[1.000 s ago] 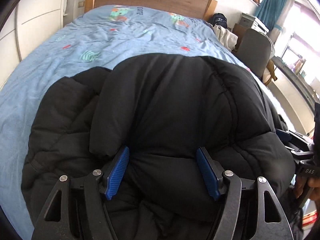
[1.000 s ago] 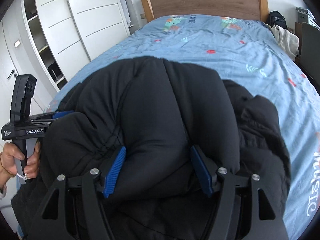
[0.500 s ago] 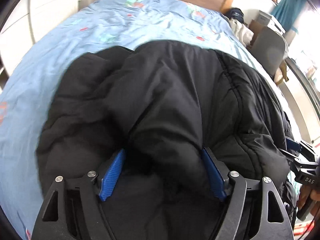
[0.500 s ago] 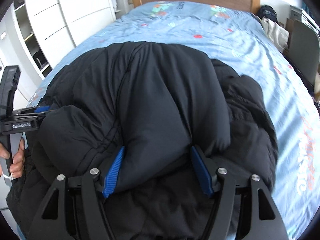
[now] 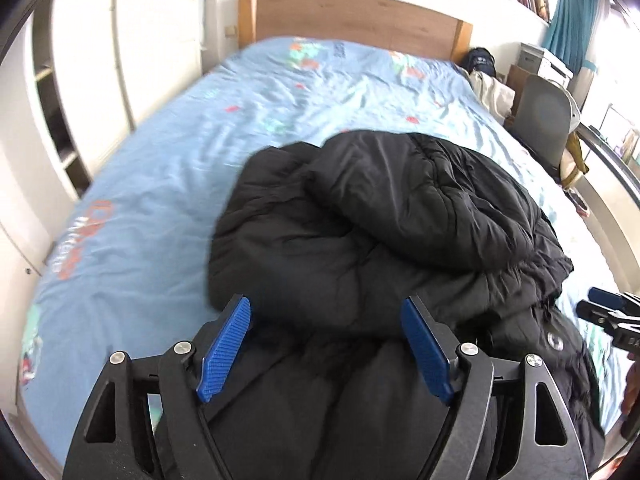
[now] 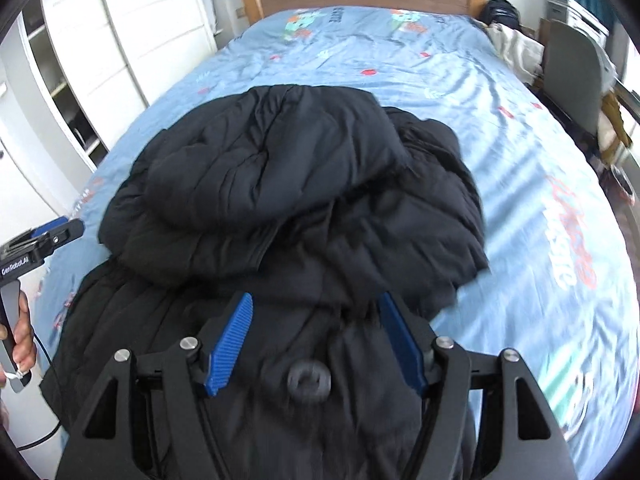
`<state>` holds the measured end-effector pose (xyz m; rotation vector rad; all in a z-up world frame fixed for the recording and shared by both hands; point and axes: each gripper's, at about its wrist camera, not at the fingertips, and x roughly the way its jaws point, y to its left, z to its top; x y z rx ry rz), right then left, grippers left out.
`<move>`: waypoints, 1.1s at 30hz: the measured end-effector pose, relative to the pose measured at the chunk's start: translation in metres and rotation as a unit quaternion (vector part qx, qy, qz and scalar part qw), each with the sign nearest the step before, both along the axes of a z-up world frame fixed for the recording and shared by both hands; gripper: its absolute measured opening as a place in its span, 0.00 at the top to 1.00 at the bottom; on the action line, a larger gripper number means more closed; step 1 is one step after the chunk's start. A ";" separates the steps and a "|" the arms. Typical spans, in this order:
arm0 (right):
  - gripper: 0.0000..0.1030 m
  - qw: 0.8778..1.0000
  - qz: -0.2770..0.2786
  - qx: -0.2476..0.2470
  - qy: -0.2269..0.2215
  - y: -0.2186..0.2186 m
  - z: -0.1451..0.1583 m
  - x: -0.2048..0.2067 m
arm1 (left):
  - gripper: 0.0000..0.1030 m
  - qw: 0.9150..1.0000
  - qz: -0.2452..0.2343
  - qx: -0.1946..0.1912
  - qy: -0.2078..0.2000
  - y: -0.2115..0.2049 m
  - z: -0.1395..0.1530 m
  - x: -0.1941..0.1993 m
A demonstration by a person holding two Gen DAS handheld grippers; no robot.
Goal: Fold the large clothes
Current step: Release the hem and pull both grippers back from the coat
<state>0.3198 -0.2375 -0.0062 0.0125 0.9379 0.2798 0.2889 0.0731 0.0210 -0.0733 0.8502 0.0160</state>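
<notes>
A black puffer jacket (image 5: 380, 220) lies bunched on the blue bedsheet (image 5: 180, 152), its upper part folded over into a thick roll (image 6: 280, 184). My left gripper (image 5: 324, 304) hovers open above the jacket's near edge, and its blue pads touch nothing. My right gripper (image 6: 316, 298) is open too, above the jacket's lower part with a round snap button (image 6: 308, 382); no cloth is pinched between its pads. The right wrist view shows the left gripper (image 6: 44, 236) at the left edge, held by a hand (image 6: 22, 332). In the left wrist view the right gripper (image 5: 612, 312) sits at the right edge.
The bed has a wooden headboard (image 5: 352, 16). A white wardrobe (image 6: 100, 40) runs along the left side. A grey chair (image 5: 544, 116) and a pile of clothes (image 5: 492, 88) stand at the bed's far right. Bare sheet (image 6: 520, 160) lies right of the jacket.
Both grippers have let go of the jacket's thick fold and drawn back and upward. The fold now rests on the jacket, farther from the pads. The left jaws widened.
</notes>
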 end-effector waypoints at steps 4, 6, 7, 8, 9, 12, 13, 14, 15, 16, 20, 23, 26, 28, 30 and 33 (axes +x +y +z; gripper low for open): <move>0.36 1.000 -0.021 0.010 -0.008 -0.018 0.007 -0.044 | 0.24 0.999 0.013 0.031 -0.021 0.004 0.012 -0.040; 0.36 0.999 -0.033 0.014 -0.010 -0.028 0.010 -0.065 | 0.24 0.999 0.018 0.036 -0.025 0.008 0.014 -0.056; 0.36 0.999 -0.039 0.016 -0.012 -0.032 0.011 -0.074 | 0.24 0.998 0.022 0.044 -0.029 0.010 0.016 -0.069; 0.36 0.999 -0.045 0.018 -0.013 -0.037 0.013 -0.083 | 0.24 0.998 0.022 0.049 -0.032 0.011 0.016 -0.078; 0.36 0.998 -0.048 0.021 -0.015 -0.042 0.014 -0.091 | 0.23 0.998 0.022 0.052 -0.034 0.011 0.017 -0.085; 0.36 0.997 -0.065 0.023 -0.020 -0.057 0.020 -0.119 | 0.23 0.997 0.025 0.056 -0.036 0.016 0.019 -0.111; 0.36 0.997 -0.068 0.025 -0.022 -0.061 0.022 -0.122 | 0.23 0.997 0.026 0.056 -0.038 0.017 0.019 -0.118; 0.36 0.996 -0.075 0.029 -0.025 -0.066 0.024 -0.131 | 0.23 0.997 0.028 0.057 -0.041 0.017 0.020 -0.125; 0.36 0.996 -0.080 0.033 -0.027 -0.070 0.026 -0.139 | 0.23 0.997 0.029 0.057 -0.043 0.018 0.021 -0.131; 0.36 0.995 -0.085 0.036 -0.029 -0.074 0.028 -0.146 | 0.22 0.997 0.029 0.057 -0.045 0.018 0.022 -0.136; 0.28 0.992 -0.105 0.047 -0.042 -0.089 0.035 -0.170 | 0.20 0.997 0.037 0.053 -0.049 0.024 0.024 -0.158; 0.27 0.989 -0.123 0.062 -0.050 -0.103 0.038 -0.187 | 0.20 0.996 0.045 0.055 -0.046 0.032 0.021 -0.173; 0.27 0.987 -0.136 0.064 -0.054 -0.112 0.040 -0.202 | 0.20 0.996 0.054 0.056 -0.042 0.041 0.019 -0.187; 0.27 0.986 -0.141 0.066 -0.058 -0.118 0.042 -0.212 | 0.20 0.996 0.059 0.057 -0.042 0.046 0.018 -0.195; 0.27 0.985 -0.146 0.068 -0.061 -0.123 0.044 -0.220 | 0.18 0.996 0.064 0.056 -0.041 0.051 0.015 -0.203; 0.26 0.984 -0.151 0.075 -0.065 -0.129 0.048 -0.233 | 0.17 0.995 0.076 0.049 -0.037 0.061 0.009 -0.216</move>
